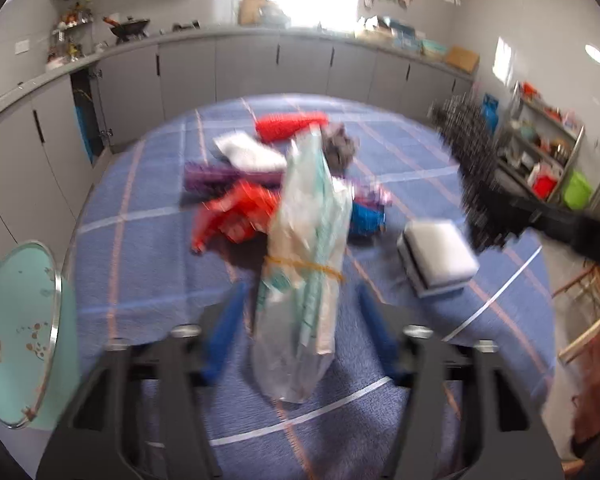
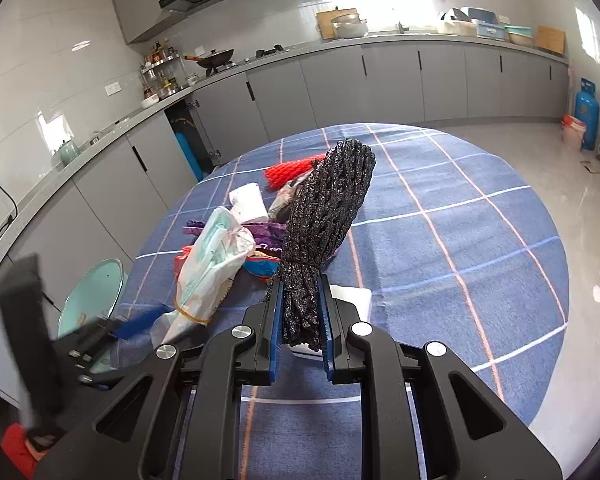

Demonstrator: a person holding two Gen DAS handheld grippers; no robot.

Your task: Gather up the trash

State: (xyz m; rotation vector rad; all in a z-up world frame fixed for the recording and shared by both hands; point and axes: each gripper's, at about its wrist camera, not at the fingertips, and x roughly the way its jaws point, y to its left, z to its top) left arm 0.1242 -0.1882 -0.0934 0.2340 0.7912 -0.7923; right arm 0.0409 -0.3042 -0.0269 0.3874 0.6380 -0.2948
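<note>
A black mesh bundle (image 2: 324,236) is being clamped upright by the right gripper (image 2: 300,330). A banded clear plastic bag (image 1: 308,240) is being straddled by the left gripper (image 1: 300,320), fingers released, pads apart from it. Red netting (image 1: 288,125) is lying at 12 o'clock of the bag.

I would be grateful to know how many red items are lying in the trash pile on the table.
2. A red mesh bundle lies at the far end of the pile; a crumpled red wrapper lies nearer, beside the clear plastic bag. Others may be hidden underneath.
</note>
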